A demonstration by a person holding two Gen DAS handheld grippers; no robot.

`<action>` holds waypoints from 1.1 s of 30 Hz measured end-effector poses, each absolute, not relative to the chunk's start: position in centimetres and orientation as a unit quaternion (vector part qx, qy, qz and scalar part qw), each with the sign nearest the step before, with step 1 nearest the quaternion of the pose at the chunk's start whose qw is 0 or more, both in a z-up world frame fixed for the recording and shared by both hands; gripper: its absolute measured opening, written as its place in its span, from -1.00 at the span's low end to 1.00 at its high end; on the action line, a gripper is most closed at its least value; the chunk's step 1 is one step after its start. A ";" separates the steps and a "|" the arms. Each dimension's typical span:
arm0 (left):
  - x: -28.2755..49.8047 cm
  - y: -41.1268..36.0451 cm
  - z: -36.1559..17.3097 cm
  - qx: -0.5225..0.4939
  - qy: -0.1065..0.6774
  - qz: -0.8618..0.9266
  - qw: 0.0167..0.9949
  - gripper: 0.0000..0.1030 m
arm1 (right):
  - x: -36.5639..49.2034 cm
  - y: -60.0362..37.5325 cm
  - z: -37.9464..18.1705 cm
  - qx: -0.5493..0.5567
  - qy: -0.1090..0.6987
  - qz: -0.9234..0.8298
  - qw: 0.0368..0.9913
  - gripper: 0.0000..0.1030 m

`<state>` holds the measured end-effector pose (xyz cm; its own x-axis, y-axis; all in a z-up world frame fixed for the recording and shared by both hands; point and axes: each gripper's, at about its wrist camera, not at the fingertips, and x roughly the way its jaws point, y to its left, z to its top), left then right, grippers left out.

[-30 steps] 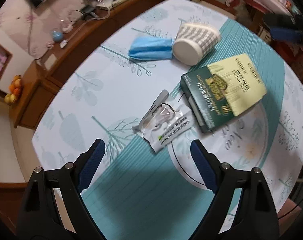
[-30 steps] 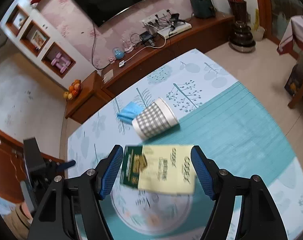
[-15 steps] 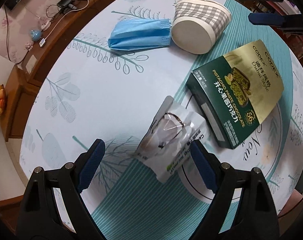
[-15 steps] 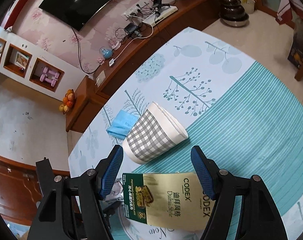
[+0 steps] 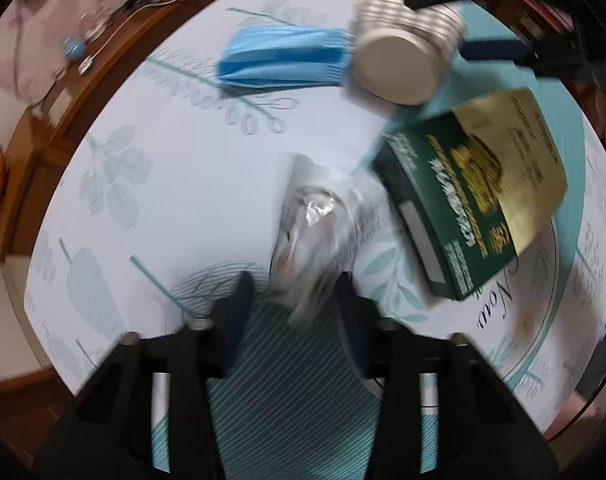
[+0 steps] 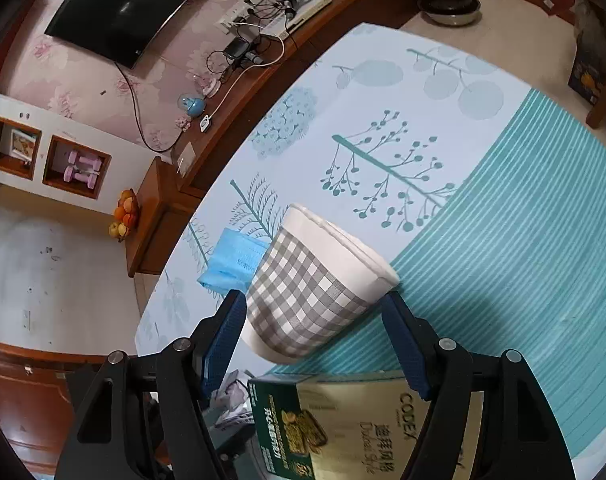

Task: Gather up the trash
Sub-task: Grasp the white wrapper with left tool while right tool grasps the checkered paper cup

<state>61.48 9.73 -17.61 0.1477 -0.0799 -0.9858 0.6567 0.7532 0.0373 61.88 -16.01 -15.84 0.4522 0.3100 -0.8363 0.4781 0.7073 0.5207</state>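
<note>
A crumpled clear plastic wrapper [image 5: 319, 232] lies on the table. My left gripper [image 5: 295, 300] has narrowed around its near end; the view is blurred, so whether the fingers press it is unclear. A grey checked paper cup [image 6: 311, 288] lies on its side between the open fingers of my right gripper [image 6: 315, 320], also seen in the left wrist view [image 5: 403, 52]. A blue face mask [image 5: 283, 58] lies left of the cup, and shows behind it in the right wrist view [image 6: 233, 264]. A green and gold chocolate box [image 5: 475, 196] lies to the right, near side in the right wrist view [image 6: 343, 424].
The table wears a white and teal leaf-print cloth [image 6: 503, 240]. A wooden TV cabinet [image 6: 231, 120] with cables and a power strip runs along the far edge. A fruit bowl [image 6: 125, 216] sits on a low stand. The table edge curves at the left [image 5: 43, 280].
My left gripper dropped onto the wrapper and its fingers closed in from wide open. My right gripper moved forward from above the box until the cup lies between its fingers.
</note>
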 end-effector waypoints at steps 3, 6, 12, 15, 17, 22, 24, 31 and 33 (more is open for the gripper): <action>63.3 11.8 -17.6 0.186 0.619 -0.232 0.727 -0.68 | 62.5 -15.7 -16.4 0.383 0.524 -0.059 0.759 0.38; 64.7 13.6 -17.6 0.137 0.629 -0.211 0.736 -0.73 | 63.0 -15.3 -17.1 0.383 0.527 -0.065 0.756 0.38; 66.4 17.3 -17.8 0.025 0.641 -0.189 0.744 -0.74 | 63.8 -14.2 -17.7 0.378 0.519 -0.064 0.764 0.11; 65.8 18.5 -17.5 0.002 0.638 -0.180 0.749 -0.74 | 63.6 -13.7 -17.5 0.377 0.514 -0.057 0.768 -0.09; 64.1 18.9 -17.4 -0.010 0.637 -0.176 0.750 -0.75 | 63.0 -13.4 -17.4 0.372 0.512 -0.056 0.772 -0.15; 60.5 17.9 -16.4 -0.016 0.634 -0.175 0.753 -0.78 | 60.1 -12.8 -17.1 0.376 0.515 -0.046 0.769 -0.25; 59.5 17.6 -15.9 -0.016 0.632 -0.179 0.753 -0.78 | 58.8 -12.3 -17.1 0.376 0.520 -0.033 0.767 -0.30; 55.4 16.2 -13.6 -0.009 0.617 -0.199 0.761 -0.82 | 54.3 -12.3 -15.9 0.391 0.506 -0.012 0.769 -0.37; 54.1 15.7 -12.6 -0.010 0.612 -0.205 0.764 -0.82 | 53.0 -12.9 -14.8 0.398 0.492 -0.012 0.774 -0.37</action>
